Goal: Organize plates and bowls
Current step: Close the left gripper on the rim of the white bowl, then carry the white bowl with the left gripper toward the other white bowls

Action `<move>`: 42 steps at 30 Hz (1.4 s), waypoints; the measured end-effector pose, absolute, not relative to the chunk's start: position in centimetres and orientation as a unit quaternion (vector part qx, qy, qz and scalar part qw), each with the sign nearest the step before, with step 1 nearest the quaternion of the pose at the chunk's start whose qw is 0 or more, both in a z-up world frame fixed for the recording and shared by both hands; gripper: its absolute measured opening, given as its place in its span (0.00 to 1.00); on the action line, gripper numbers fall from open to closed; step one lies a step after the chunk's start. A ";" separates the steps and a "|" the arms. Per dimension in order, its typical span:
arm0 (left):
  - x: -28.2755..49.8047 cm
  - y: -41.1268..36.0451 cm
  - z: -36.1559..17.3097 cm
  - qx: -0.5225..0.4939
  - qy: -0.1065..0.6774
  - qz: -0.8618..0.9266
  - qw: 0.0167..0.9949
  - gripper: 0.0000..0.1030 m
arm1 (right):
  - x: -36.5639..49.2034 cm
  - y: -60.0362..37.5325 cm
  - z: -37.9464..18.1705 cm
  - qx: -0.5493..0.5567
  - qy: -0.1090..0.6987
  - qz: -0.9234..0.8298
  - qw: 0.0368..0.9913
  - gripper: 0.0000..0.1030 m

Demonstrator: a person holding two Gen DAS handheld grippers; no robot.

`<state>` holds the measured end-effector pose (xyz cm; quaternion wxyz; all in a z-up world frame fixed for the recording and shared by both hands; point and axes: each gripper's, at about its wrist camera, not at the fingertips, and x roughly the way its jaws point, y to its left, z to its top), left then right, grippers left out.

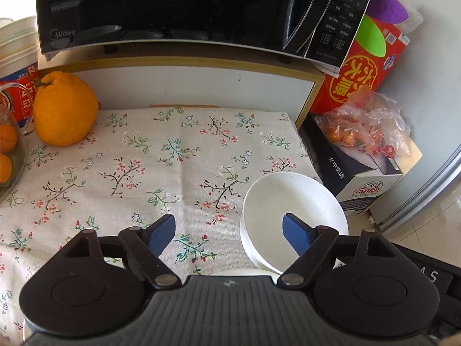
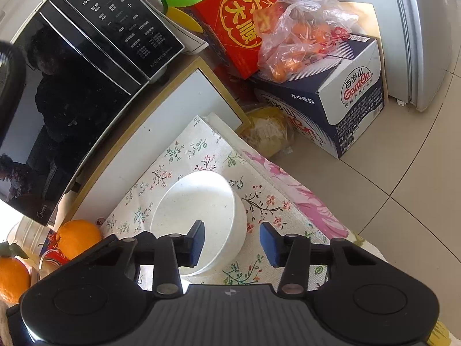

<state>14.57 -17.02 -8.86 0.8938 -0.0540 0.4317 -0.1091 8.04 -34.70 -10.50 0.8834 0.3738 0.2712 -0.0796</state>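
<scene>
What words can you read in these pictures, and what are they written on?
"Midea": on the black microwave, lower left of its door.
"Ganten" and "百岁山": on the end of the water carton.
"水中贵族": on that carton's dark side.
"六六大顺": on the red gift box.
"10秒", "1分", "5分": on the microwave's control panel; its smaller labels are too small to read.

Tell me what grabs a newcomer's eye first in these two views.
The white bowl sits on the floral tablecloth, with the right gripper open astride its near rim. A big knobbly orange stands at the cloth's far left corner. The glossy black microwave looms on the shelf behind.
</scene>
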 end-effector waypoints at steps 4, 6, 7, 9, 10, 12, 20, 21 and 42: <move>15.1 -17.3 -10.0 -0.061 0.451 -0.121 0.882 0.31 | 8.6 -34.4 -10.8 0.366 0.278 -0.075 0.885 0.26; 15.1 -17.3 -10.3 -0.065 0.453 -0.125 0.880 0.12 | 8.8 -34.1 -10.9 0.358 0.285 -0.075 0.886 0.18; 15.1 -17.4 -10.2 -0.069 0.452 -0.129 0.880 0.10 | 8.8 -34.0 -10.9 0.353 0.286 -0.073 0.888 0.10; 14.9 -17.6 -9.8 -0.066 0.446 -0.130 0.883 0.07 | 8.8 -33.7 -10.8 0.345 0.287 -0.076 0.890 0.08; 14.7 -17.7 -9.5 -0.061 0.441 -0.129 0.886 0.07 | 8.8 -33.6 -10.7 0.340 0.287 -0.077 0.892 0.08; 14.3 -17.8 -8.8 -0.054 0.431 -0.130 0.891 0.07 | 8.5 -33.5 -10.2 0.336 0.282 -0.075 0.896 0.08; 11.6 -16.3 -5.7 -0.065 0.394 -0.133 0.907 0.08 | 5.8 -33.0 -6.7 0.321 0.235 -0.040 0.916 0.08; 11.2 -16.2 -5.5 -0.064 0.390 -0.131 0.909 0.08 | 5.5 -32.8 -6.2 0.316 0.231 -0.034 0.920 0.08; 1.9 -11.2 -3.7 -0.066 0.379 -0.085 0.919 0.08 | -2.6 -27.2 -4.3 0.245 0.254 0.050 0.934 0.10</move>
